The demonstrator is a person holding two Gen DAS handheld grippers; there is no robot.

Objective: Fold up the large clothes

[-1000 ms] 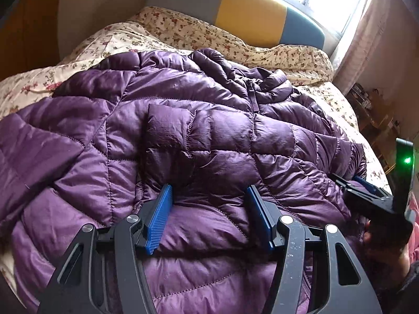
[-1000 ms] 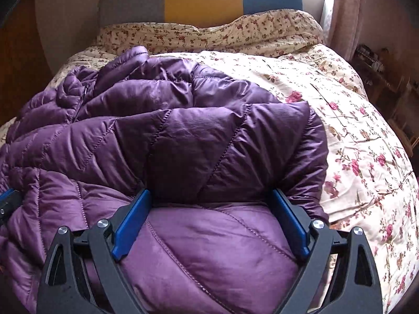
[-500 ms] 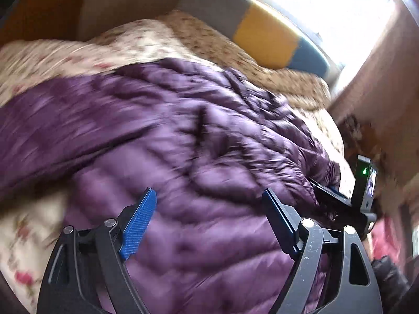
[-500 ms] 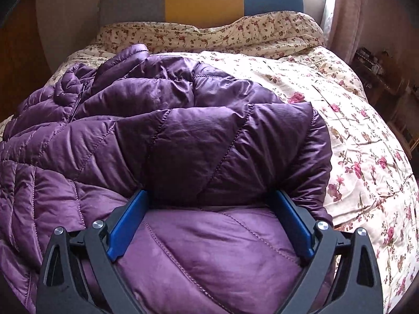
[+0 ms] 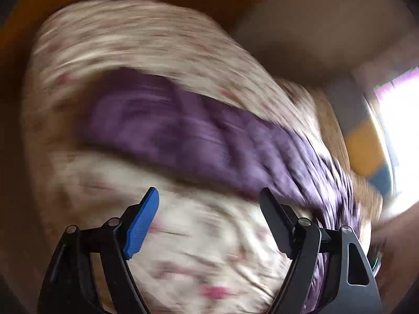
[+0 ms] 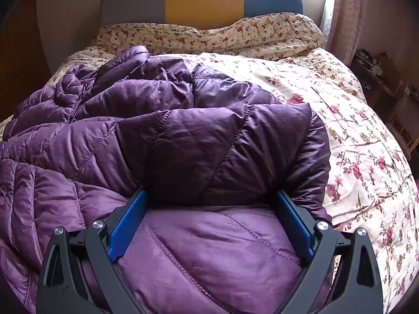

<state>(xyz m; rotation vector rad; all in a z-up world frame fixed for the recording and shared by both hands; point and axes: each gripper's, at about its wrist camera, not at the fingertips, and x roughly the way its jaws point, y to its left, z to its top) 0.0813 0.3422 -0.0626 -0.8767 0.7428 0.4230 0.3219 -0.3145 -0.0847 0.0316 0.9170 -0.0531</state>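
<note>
Jacket: a purple quilted down jacket (image 6: pixel 167 141) lies spread on the bed, filling the near and left part of the right wrist view, its zipper and collar bunched toward the far left.
Bed: a cream quilt with red flowers (image 6: pixel 361 162) shows bare to the right of the jacket; a folded floral cover lies across the far end, below a headboard (image 6: pixel 201 0) in grey, yellow and blue panels.
Right tool (image 6: pixel 209 204): it points down onto the jacket at the near edge, and a thick fold of the jacket fills the whole gap between its blue pads. The pads seem to press against the padding on both sides, with the fabric bulging up beyond the tips, so it reads as a wide grip on the jacket.
Jacket relative to right tool: the fold's rounded edge ends just to the right of the right pad, where the quilt begins; the rest of the garment runs away to the left and toward the headboard.
Left tool (image 5: pixel 209 198): the view is heavily blurred. Its jaws stand wide and are closing, with nothing between them but the floral quilt (image 5: pixel 204 248) underneath.
Jacket relative to left tool: the jacket (image 5: pixel 183 136) appears as a purple band beyond the fingertips, running down past the right finger at the right edge; whether it touches that finger cannot be told through the blur.
</note>
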